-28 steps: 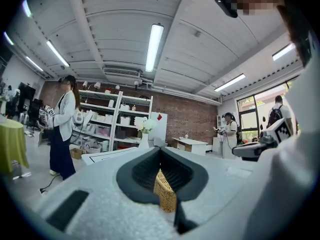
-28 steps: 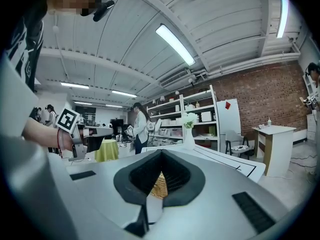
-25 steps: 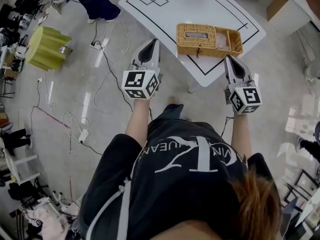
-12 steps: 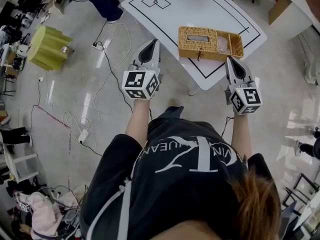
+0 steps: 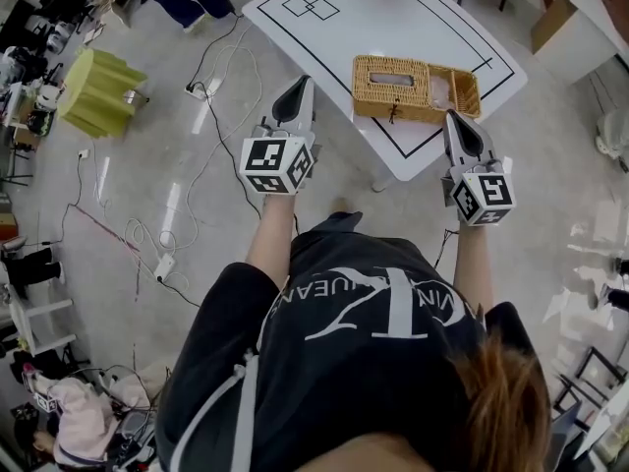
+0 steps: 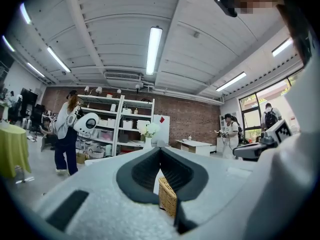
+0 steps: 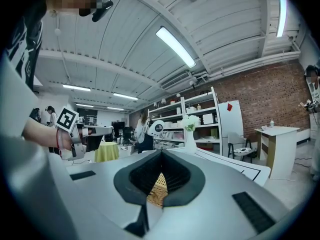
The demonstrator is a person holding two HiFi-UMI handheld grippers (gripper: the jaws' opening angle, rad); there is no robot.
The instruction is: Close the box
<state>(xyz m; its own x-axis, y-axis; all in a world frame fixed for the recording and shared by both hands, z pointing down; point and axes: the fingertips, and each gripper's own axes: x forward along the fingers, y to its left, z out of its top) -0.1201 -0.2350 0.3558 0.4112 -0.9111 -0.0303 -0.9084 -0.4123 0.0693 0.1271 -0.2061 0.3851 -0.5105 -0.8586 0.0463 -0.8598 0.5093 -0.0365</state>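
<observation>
Wicker box [image 5: 398,87] is seen in the head view near the table's [image 5: 324,28] near corner, one end apparently open. The left gripper [image 6: 160,150] is shown with jaws together, empty; the right gripper [image 7: 161,152] likewise. Shoved hard, the box could be slid off the edge.

The right gripper [image 7: 160,153] holds its jaws together, the wicker box [image 7: 159,189] showing behind them.

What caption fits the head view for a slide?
Person holds the left tongs and right tongs shut and empty, facing a wicker box on a white table.
</observation>
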